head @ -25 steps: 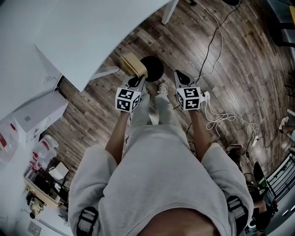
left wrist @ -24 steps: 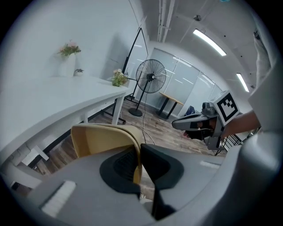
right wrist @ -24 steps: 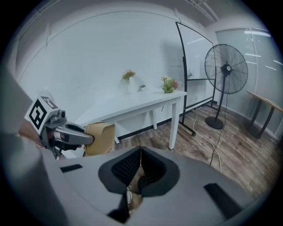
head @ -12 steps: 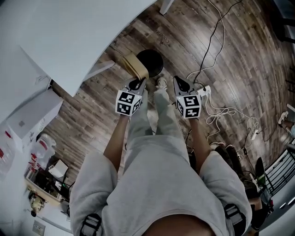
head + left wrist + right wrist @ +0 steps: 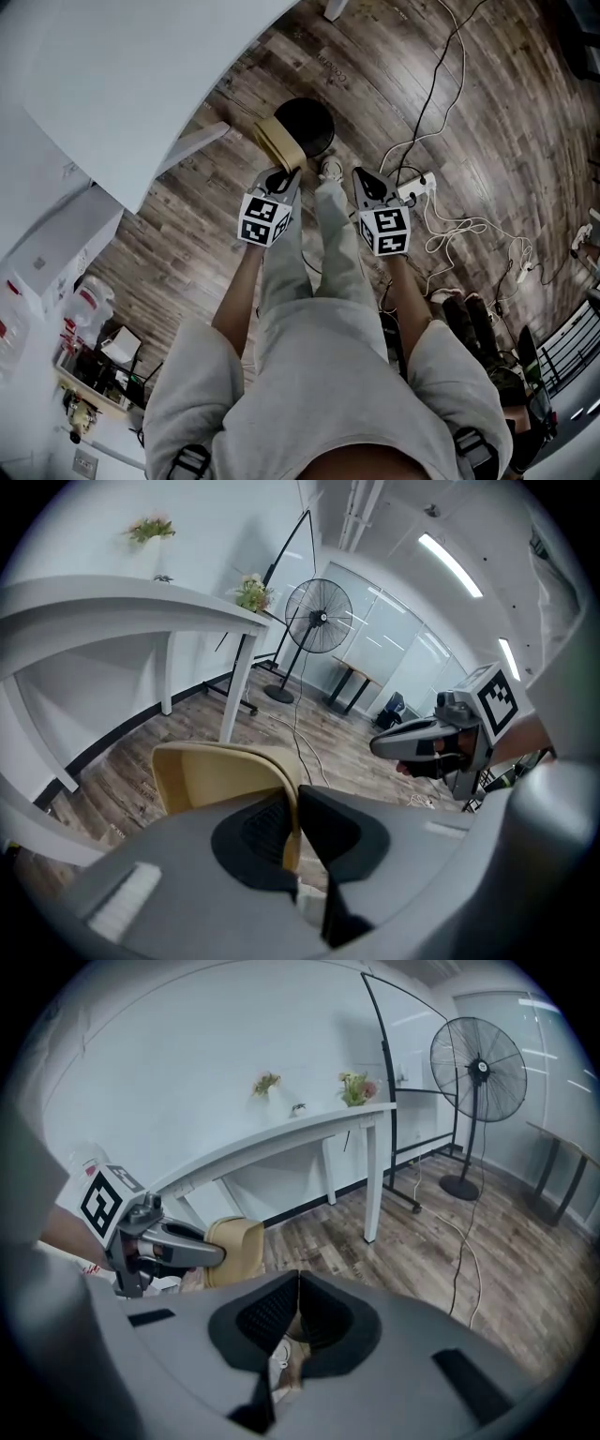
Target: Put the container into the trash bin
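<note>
Left tool (image 5: pixel 281 174) pinches thin rim of tan, squarish container (image 5: pixel 277 141); right tool (image 5: pixel 364 176) closed, seemingly empty

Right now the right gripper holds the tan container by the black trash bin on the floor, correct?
No: the left gripper holds the tan container, jaws shut on its wall, by the black trash bin on the floor; the left gripper view shows it.

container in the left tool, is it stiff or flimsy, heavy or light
Probably light: the left tool carries the container by one thin wall alone. Likely fairly stiff, since that wall shows no buckling at the pinch. Gripped off-centre at its rim, it may tilt when dropped toward the trash bin.
</note>
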`<move>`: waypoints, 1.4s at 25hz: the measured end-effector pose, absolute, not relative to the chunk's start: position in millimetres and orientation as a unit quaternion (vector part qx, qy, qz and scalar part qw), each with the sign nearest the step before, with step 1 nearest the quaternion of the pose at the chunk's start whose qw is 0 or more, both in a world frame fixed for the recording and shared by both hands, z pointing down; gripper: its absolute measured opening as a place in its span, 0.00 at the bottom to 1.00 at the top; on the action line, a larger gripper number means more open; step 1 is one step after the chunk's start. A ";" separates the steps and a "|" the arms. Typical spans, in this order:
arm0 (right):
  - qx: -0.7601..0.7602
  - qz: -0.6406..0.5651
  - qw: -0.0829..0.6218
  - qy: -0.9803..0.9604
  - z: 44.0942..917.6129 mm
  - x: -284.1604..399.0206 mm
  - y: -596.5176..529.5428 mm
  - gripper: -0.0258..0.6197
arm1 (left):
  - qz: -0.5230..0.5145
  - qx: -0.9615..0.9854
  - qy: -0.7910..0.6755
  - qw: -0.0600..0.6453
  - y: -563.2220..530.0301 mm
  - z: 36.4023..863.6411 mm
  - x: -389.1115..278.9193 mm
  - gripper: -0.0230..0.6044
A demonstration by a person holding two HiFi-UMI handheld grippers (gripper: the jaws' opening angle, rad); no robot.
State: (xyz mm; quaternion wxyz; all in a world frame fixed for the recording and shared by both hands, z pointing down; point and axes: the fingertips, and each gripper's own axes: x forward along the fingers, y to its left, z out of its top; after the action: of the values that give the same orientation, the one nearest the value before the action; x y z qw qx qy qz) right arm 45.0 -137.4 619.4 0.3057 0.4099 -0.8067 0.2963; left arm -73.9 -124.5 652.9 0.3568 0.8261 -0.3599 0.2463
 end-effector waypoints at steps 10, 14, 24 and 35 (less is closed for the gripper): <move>0.400 0.307 0.305 -0.808 660.9 37.4 -127.5 0.06 | 0.246 0.829 -0.351 0.359 -124.8 701.0 -66.0 0.09; 0.397 0.310 0.305 -0.808 675.2 40.6 -122.2 0.06 | 0.251 0.830 -0.346 0.359 -120.2 721.3 -62.8 0.09; 0.396 0.319 0.304 -0.806 718.2 42.6 -110.8 0.06 | 0.254 0.824 -0.347 0.370 -114.0 774.9 -61.0 0.09; 0.397 0.333 0.302 -0.800 759.5 47.0 -99.6 0.06 | 0.255 0.824 -0.340 0.374 -119.4 829.6 -47.1 0.09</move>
State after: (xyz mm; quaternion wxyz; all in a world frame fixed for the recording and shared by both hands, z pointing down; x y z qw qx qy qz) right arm 47.0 -99.6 759.5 0.3023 0.3972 -0.7999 0.3333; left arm -47.1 -119.4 829.6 0.3739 0.8242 -0.3402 0.2553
